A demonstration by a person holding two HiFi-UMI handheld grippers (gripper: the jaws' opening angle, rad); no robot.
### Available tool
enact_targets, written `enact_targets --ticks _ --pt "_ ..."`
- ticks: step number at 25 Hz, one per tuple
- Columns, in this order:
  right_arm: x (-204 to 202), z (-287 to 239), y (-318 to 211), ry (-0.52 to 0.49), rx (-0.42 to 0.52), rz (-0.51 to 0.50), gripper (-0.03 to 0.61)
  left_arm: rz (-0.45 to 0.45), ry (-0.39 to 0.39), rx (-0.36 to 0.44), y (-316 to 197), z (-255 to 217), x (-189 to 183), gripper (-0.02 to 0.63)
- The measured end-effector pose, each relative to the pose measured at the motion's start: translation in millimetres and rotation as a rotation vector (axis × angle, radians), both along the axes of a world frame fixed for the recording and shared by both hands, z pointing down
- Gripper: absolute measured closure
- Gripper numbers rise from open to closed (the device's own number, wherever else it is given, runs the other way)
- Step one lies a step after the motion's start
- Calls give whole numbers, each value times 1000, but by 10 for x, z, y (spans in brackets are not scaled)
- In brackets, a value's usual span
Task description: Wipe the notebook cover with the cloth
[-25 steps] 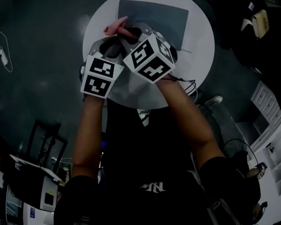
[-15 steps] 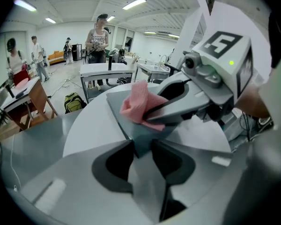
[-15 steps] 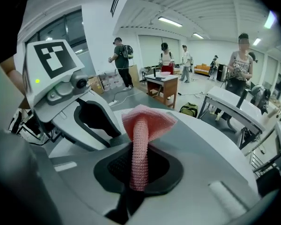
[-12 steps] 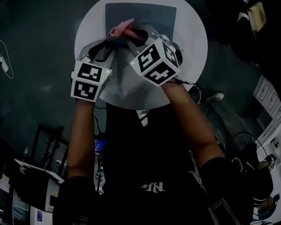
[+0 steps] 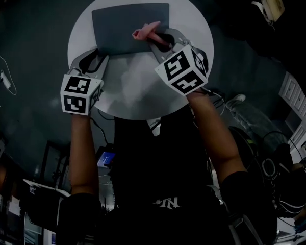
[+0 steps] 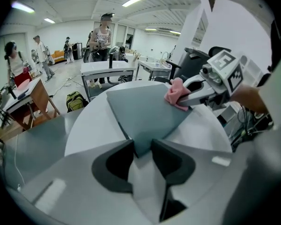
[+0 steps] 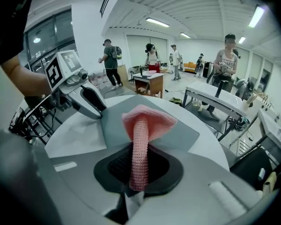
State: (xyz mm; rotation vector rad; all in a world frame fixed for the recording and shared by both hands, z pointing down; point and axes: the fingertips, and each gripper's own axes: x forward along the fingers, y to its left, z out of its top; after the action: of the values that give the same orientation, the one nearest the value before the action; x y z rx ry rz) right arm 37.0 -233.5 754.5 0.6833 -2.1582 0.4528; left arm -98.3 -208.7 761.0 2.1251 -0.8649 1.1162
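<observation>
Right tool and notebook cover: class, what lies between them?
The pink cloth, clamped in the right tool, lies over the notebook cover, as the right gripper view shows.

Head cam looks steeply down on the round table (image 5: 137,93); gripper views sit low behind their jaws, facing each other — all three share the notebook (image 5: 120,29).

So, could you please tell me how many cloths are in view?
1: the pink cloth, clamped in the right gripper, over the grey notebook on the round table. No other shows.
</observation>
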Motion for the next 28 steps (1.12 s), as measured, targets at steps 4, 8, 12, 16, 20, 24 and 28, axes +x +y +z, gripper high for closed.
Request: enact_targets --ticks 4,8,12,16,20,24,28 --pt "288 9 11 16 2 35 551 -10 -10 1 -1 12 15 500" --pt "425 8 37 19 0 52 551 -14 -8 -6 10 5 18 500" --pt "599 20 57 93 -1 76 551 -12 -5 -4 30 18 38 500" --pt "471 -187 33 8 29 102 551 -4 10 2 -5 39 95 500" --pt "-227 -349 44 -141 22 12 551 8 18 1 -27 43 92 499" --pt "-1032 -357 75 -217 -33 -149 551 27 16 7 -11 21 41 499" --pt "-1585 -280 150 -194 -91 -278 551 36 14 24 55 -46 -98 497"
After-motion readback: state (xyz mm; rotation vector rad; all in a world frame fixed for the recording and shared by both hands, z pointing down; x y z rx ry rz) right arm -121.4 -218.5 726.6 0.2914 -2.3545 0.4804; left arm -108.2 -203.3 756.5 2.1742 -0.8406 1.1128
